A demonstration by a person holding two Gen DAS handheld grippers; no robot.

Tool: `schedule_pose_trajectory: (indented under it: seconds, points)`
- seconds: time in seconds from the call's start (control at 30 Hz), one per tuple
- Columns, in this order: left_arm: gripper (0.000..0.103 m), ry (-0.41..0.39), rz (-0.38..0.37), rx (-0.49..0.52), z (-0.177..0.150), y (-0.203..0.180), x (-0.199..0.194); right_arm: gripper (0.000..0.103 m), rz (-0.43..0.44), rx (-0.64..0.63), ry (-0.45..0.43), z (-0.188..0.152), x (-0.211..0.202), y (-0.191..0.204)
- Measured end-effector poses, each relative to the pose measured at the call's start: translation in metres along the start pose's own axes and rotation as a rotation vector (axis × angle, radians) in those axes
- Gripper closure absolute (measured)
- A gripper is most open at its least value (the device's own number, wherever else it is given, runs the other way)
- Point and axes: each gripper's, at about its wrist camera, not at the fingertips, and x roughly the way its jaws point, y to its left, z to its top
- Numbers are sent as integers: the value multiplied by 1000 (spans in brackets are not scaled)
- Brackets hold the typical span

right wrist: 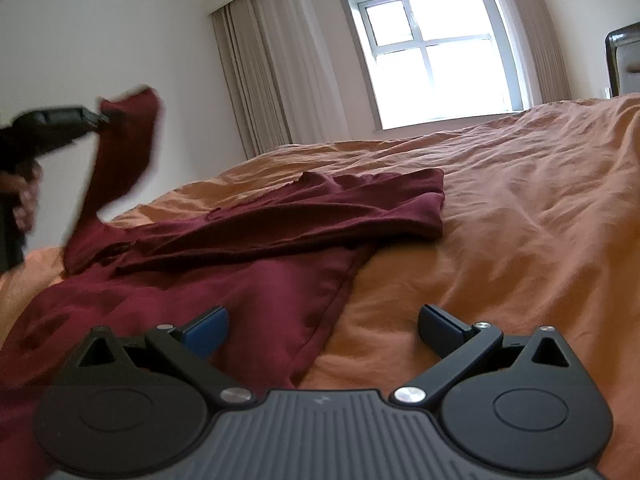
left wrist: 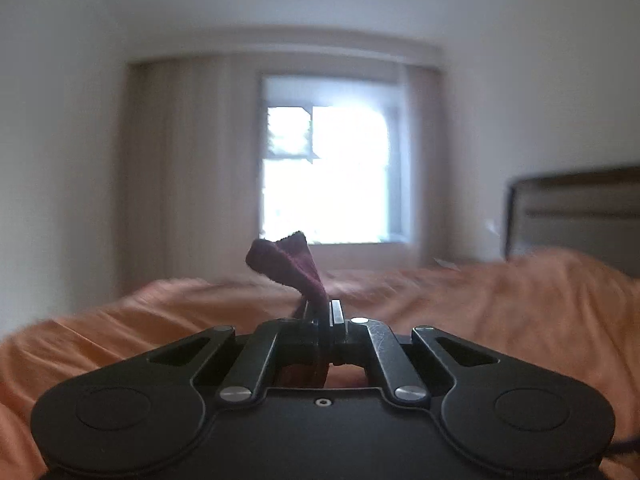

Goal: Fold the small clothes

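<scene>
Maroon garment (right wrist: 248, 240) on bed (right wrist: 520, 220) | left claw (left wrist: 322, 312) raised, pinching its corner | right claw (right wrist: 320, 330) low, wide

The right gripper (right wrist: 323, 330), jaws wide apart, hovers over the bed (right wrist: 520, 220); the left gripper (right wrist: 98, 118) lifts the maroon garment's (right wrist: 248, 240) corner.

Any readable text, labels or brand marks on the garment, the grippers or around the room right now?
No readable text anywhere.
Right gripper: a small embossed mark on its ribbed body, too small to read.
Maroon garment: no tag or print visible.
Left gripper: no markings visible.
</scene>
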Motion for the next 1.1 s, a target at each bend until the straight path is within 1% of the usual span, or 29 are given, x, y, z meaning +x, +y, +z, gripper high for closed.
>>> schedule_pose_trajectory:
  seconds: [0.07,0.13,0.23,0.27,0.3,0.37,0.4,0.43,0.47,0.53,0.57,0.67,0.73,0.8,0.87,0.93,0.97,1.03,1.1]
  points:
    - [99,57,-32,-3,-15,-16,16,0,6,8,-5,0,0,-1]
    - [99,105,-50,-36,-33,-24,31,0,11,17,-12,0,-1,-2]
    - [98,162,-70,-103,-52,-26,46,0,20,32,-23,-1,-2,-3]
    - [94,180,-80,-114,-55,-18,56,0,23,37,-26,-1,-3,-4]
    - [90,203,-97,-115,-58,-20,58,0,26,42,-28,-1,-3,-5]
    - [72,230,-118,-114,-66,-17,59,0,30,50,-30,-1,-4,-6]
    - [68,239,-132,-115,-70,-18,56,0,30,51,-31,-1,-5,-6]
    - [57,246,-145,-117,-69,-17,54,0,29,51,-32,-2,-5,-5]
    - [43,254,-156,-122,-69,-15,51,0,28,51,-31,-2,-5,-5]
    - [31,257,-163,-141,-66,-11,43,0,25,49,-31,-2,-5,-5]
    - [30,257,-170,-154,-64,-8,35,0,23,48,-30,-2,-4,-4]
    - [24,276,-199,-197,-64,0,32,0,19,47,-29,-2,-4,-4]
    - [22,273,-189,-214,-63,5,29,0,18,48,-29,-2,-4,-4]
    - [17,269,-175,-217,-60,13,22,0,19,48,-29,-2,-4,-4]
    - [7,265,-143,-198,-58,24,11,0,20,49,-26,-2,-3,-5]
    - [1,260,-85,-152,-55,37,-6,0,18,54,-12,3,-4,-4]
    - [1,257,-49,-116,-55,44,-15,0,9,47,-3,8,-4,-2]
    - [1,262,18,-41,-57,60,-32,0,-29,-7,-6,18,-5,9]
    - [1,276,89,25,-62,75,-45,0,-35,-87,-6,27,-5,23]
